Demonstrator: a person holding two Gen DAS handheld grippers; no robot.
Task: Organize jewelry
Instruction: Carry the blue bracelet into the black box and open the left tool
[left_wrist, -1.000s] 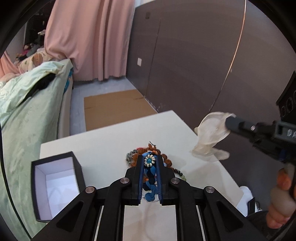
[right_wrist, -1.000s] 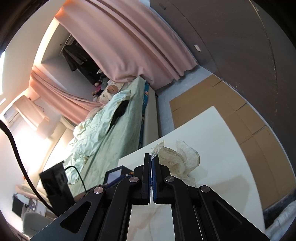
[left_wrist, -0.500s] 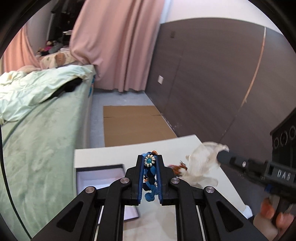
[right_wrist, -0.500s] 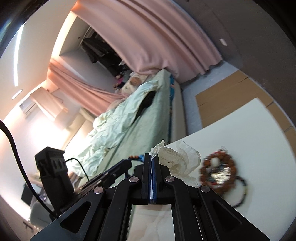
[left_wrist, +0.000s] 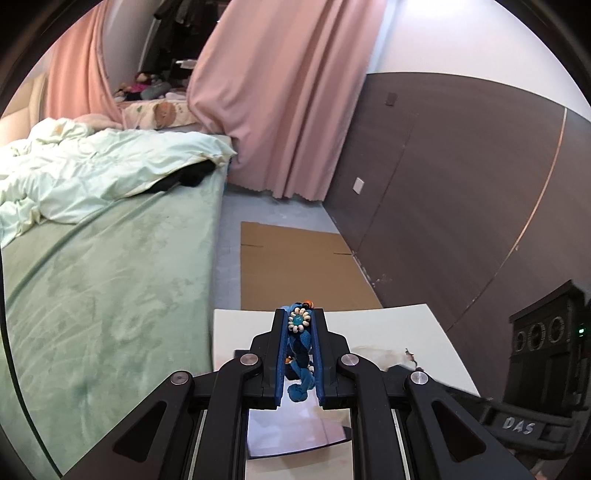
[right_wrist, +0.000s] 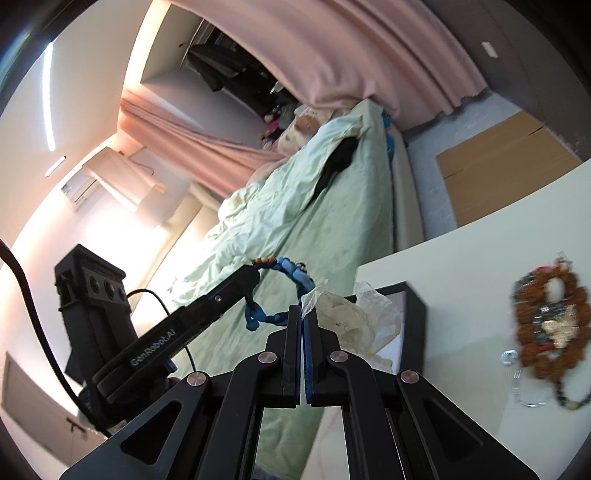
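My left gripper (left_wrist: 299, 325) is shut on a blue braided bracelet (left_wrist: 298, 354) with a bead flower, held up in the air; from the right wrist view the bracelet (right_wrist: 286, 271) hangs as a loop from the left gripper (right_wrist: 255, 271). My right gripper (right_wrist: 302, 314) is shut on a sheer organza pouch (right_wrist: 354, 317), close beside the bracelet. A black box with a white inside (right_wrist: 410, 317) sits on the white table (right_wrist: 461, 258) under the pouch. A pile of brown bead bracelets (right_wrist: 550, 328) lies on the table to the right.
A bed with a green cover (left_wrist: 103, 288) runs along the table's left side. Flat cardboard (left_wrist: 295, 266) lies on the floor beyond the table, next to a dark wall (left_wrist: 461, 184). A small ring and clear hoop (right_wrist: 517, 373) lie by the bead pile.
My left gripper has lifted the blue bracelet off the bead pile and moved left over the box. My right gripper has carried the pouch left toward it.
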